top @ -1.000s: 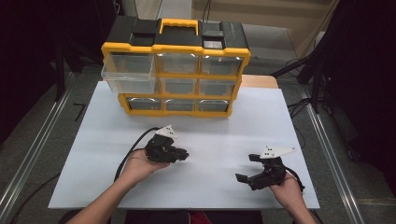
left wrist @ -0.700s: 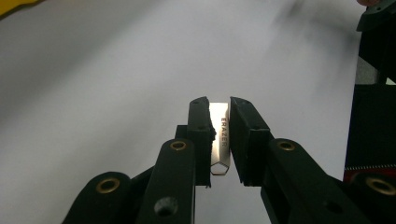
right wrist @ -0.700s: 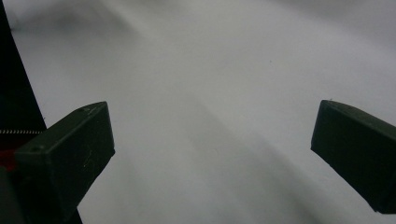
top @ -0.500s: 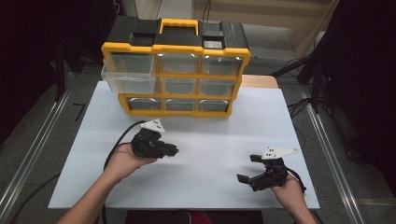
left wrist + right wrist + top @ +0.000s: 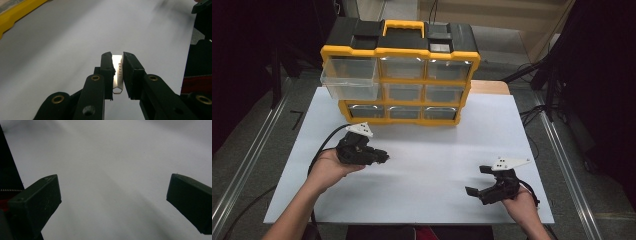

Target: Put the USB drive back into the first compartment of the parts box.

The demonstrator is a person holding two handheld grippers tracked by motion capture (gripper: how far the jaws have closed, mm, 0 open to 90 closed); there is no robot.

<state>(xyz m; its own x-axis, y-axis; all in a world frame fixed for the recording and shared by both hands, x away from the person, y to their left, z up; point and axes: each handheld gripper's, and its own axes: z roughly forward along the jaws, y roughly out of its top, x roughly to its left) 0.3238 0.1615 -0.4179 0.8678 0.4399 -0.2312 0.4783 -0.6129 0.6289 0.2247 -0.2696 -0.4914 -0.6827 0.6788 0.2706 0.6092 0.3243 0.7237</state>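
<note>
My left gripper (image 5: pixel 383 158) hovers over the left part of the white sheet (image 5: pixel 437 145), held in a hand, a short way in front of the yellow and black drawer organizer (image 5: pixel 402 50). In the left gripper view its jaws (image 5: pixel 117 56) are shut on a small flat silver metal piece (image 5: pixel 117 75) stamped "ERAZER". My right gripper (image 5: pixel 477 180) rests low near the sheet's front right, jaws wide apart; in the right gripper view (image 5: pixel 113 192) nothing but white sheet lies between them.
The organizer stands at the back of the sheet with three rows of clear drawers. Its top-left drawer (image 5: pixel 349 77) is pulled out and overhangs the left side. A cable (image 5: pixel 319 150) trails from the left gripper. Metal rails run along both sides of the table.
My left gripper has moved left and a little toward the organizer, still shut on the metal piece. The right gripper has stayed in place.
</note>
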